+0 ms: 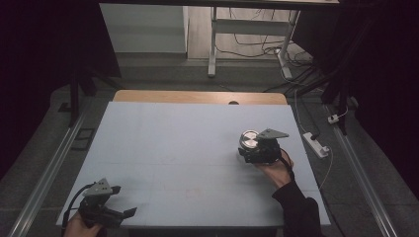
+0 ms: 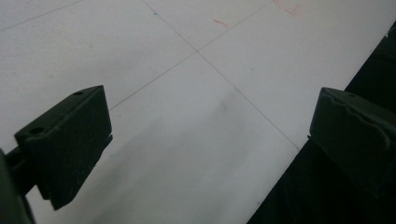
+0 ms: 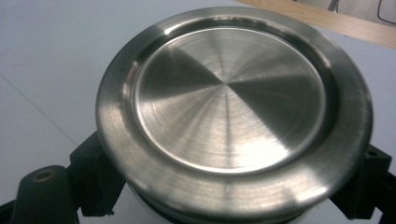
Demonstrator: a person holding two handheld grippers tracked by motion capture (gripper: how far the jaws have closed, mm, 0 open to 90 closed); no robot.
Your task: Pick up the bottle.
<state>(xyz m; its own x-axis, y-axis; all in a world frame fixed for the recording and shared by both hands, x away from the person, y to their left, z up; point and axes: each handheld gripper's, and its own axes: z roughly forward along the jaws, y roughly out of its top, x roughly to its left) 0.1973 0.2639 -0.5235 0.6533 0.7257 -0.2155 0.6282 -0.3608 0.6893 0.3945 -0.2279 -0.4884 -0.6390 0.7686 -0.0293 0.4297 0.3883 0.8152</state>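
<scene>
A round container with a brushed steel lid (image 1: 249, 139) (image 3: 229, 98) stands on the pale blue mat (image 1: 178, 148) at the right. My right gripper (image 1: 250, 146) (image 3: 229, 196) is shut on it, one black jaw pressed against each side just under the lid's rim. The body below the lid is mostly hidden. My left gripper (image 1: 123, 201) (image 2: 210, 135) rests at the mat's near left corner, open, with only bare mat between its wide-set jaws.
A strip of wooden tabletop (image 1: 197, 97) shows beyond the mat's far edge. The mat's front edge (image 2: 280, 172) runs just beside the left gripper. A white power strip (image 1: 316, 144) and cables lie on the floor at the right.
</scene>
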